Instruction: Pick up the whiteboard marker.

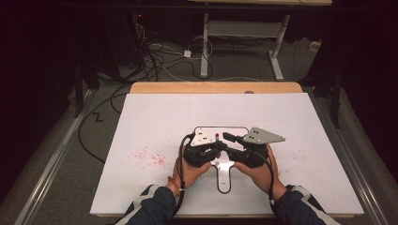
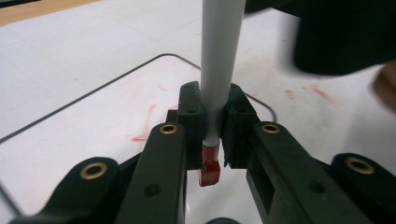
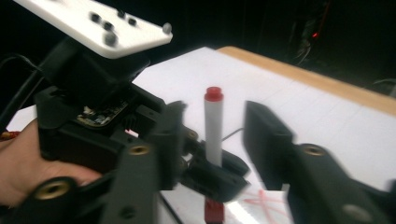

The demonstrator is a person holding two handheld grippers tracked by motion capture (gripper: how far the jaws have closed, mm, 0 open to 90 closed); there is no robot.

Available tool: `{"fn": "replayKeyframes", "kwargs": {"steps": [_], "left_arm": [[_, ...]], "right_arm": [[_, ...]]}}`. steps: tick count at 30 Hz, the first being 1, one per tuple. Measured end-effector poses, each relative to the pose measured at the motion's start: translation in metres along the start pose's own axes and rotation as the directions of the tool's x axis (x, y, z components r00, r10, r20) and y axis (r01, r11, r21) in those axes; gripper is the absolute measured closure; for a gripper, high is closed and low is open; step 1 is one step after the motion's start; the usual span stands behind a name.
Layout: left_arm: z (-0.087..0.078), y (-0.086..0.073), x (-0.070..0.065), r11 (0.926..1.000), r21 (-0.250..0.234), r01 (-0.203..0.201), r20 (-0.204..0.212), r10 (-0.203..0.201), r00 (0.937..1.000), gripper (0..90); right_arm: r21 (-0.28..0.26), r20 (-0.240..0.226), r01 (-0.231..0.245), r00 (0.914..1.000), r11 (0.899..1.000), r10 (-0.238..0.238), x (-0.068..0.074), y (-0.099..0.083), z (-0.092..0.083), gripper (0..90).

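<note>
I hold my left gripper (image 1: 217,146) over the middle of the white board (image 1: 155,117), and its jaws are clenched on a marker (image 2: 217,70) — a white barrel with red at both ends. In the left gripper view the barrel stands between the two black pads (image 2: 190,116), pinched near its lower end, and the red cap (image 2: 209,167) pokes out just below them toward the board. The marker stands upright; in the right gripper view its red top (image 3: 214,94) rises clear above my left gripper's jaws.

My right gripper (image 3: 212,135) sits just beside the left one, facing it. Its jaws are spread apart, one on each side of the marker, neither touching the barrel. So the marker stands in the gap of my right gripper while my left one grasps it lower down.

On the board a thin black outline (image 1: 224,190) is drawn (a rounded frame with a narrow stem running toward me), and both grippers hover over it. Red scribbles (image 2: 147,123) mark the board near the cap, and a scatter of red specks (image 1: 150,157) lies to the left of my left hand (image 1: 185,173). My right hand (image 1: 256,173) grips its tool near the board's front edge. The wooden table edge (image 1: 216,87) shows beyond the board.
</note>
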State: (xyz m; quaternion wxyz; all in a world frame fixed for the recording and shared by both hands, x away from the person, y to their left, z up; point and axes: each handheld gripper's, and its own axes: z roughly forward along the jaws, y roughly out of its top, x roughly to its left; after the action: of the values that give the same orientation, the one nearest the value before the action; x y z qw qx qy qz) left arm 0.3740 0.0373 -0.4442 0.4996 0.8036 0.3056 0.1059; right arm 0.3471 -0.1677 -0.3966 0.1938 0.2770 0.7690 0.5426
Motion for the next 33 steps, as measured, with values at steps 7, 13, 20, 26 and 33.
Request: {"fn": "replayKeyframes", "kwargs": {"steps": [7, 13, 20, 26, 33], "left_arm": [[-0.001, -0.003, 0.021, 1.0000, 0.009, 0.000, -0.083, 0.001, 0.9965, 78.4], [-0.001, -0.006, 0.033, 0.9998, 0.020, -0.007, -0.142, 0.010, 0.9899, 78.4], [-0.003, -0.006, 0.039, 0.9991, 0.030, -0.029, -0.150, 0.033, 0.9881, 78.4], [0.000, -0.007, 0.043, 0.9990, 0.034, -0.028, -0.148, 0.032, 0.9885, 78.4], [0.003, -0.008, 0.045, 0.9989, 0.040, -0.025, -0.145, 0.030, 0.9889, 78.4]], "right_arm": [[0.019, 0.044, 0.047, 0.9979, 0.999, -0.048, -0.015, -0.006, -0.025, 39.8], [0.041, 0.104, 0.122, 0.9866, 0.992, -0.126, -0.029, -0.028, -0.052, 32.7], [0.099, 0.192, 0.176, 0.9623, 0.979, -0.193, -0.035, -0.052, -0.079, 29.9], [0.153, 0.209, 0.184, 0.9543, 0.971, -0.214, -0.034, -0.067, -0.090, 28.9], [0.182, 0.200, 0.189, 0.9537, 0.965, -0.225, -0.030, -0.074, -0.093, 27.8]]}}
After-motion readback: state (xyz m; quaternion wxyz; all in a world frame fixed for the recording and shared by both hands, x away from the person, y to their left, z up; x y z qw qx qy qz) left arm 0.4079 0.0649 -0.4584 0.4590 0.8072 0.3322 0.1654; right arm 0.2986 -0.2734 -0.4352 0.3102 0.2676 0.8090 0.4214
